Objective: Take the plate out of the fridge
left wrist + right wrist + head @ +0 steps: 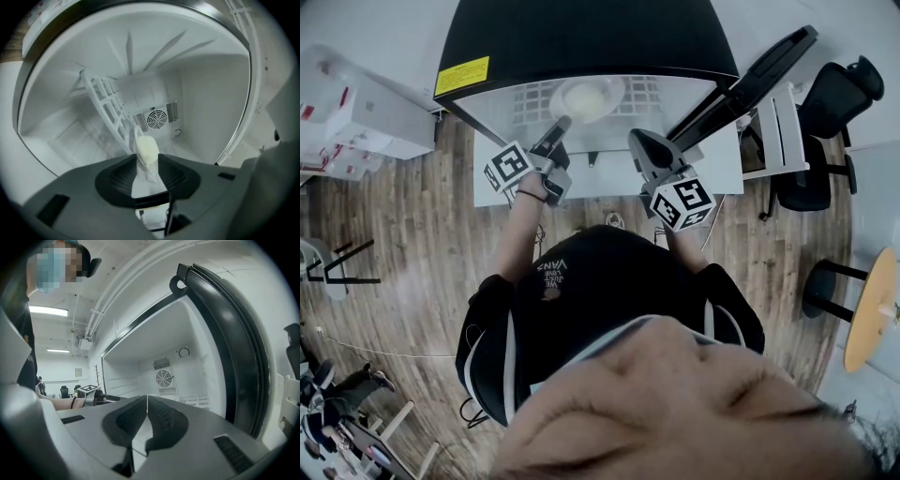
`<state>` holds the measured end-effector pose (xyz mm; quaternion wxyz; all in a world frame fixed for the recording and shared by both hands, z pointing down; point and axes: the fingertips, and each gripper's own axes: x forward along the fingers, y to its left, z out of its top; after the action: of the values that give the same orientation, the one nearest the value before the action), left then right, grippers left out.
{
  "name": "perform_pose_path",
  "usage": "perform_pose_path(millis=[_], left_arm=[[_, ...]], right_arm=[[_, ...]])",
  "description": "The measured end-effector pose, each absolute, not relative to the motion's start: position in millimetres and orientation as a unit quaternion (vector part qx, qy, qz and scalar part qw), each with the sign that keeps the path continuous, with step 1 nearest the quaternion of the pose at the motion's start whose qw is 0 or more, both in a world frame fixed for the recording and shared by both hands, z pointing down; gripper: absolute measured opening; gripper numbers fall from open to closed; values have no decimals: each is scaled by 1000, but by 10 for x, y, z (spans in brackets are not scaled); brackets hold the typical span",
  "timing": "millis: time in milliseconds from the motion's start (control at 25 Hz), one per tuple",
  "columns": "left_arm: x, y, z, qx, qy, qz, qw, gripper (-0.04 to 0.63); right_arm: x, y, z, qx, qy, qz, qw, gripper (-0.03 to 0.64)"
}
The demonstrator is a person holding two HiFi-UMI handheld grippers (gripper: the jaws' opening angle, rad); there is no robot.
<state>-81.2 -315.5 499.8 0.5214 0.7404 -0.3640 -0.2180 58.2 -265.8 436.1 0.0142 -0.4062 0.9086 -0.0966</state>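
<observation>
A pale round plate (586,97) lies on the white wire shelf (649,94) inside the open fridge. My left gripper (562,123) reaches into the fridge and is shut on the plate's near rim. In the left gripper view the plate (146,145) shows edge-on, pinched between the jaws of the left gripper (146,158). My right gripper (639,142) hovers at the fridge's front, right of the plate, shut with nothing between its jaws. In its own view the right gripper (147,400) points into the fridge's bare interior.
The fridge door (752,82) stands open to the right, its dark gasket (234,333) close beside my right gripper. A fan grille (157,118) sits in the back wall. A black chair (825,122) and a round wooden table (872,309) stand to the right.
</observation>
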Motion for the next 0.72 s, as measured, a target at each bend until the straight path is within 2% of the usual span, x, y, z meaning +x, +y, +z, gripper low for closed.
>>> perform_pose_path(millis=[440,600,720], left_arm=[[-839,-3207,5075,692,-367,-249,570,120],[-856,-3221,5130,682,-378,-241,578,74],[-863,-3212,5139,676,-374,-246,586,71]], right_arm=[[576,-2682,4378,-401,910,-100,14,12],[565,-2688,4387,-399,911,-101,16,12],[563,-2678,4393,-398,911,-102,17,12]])
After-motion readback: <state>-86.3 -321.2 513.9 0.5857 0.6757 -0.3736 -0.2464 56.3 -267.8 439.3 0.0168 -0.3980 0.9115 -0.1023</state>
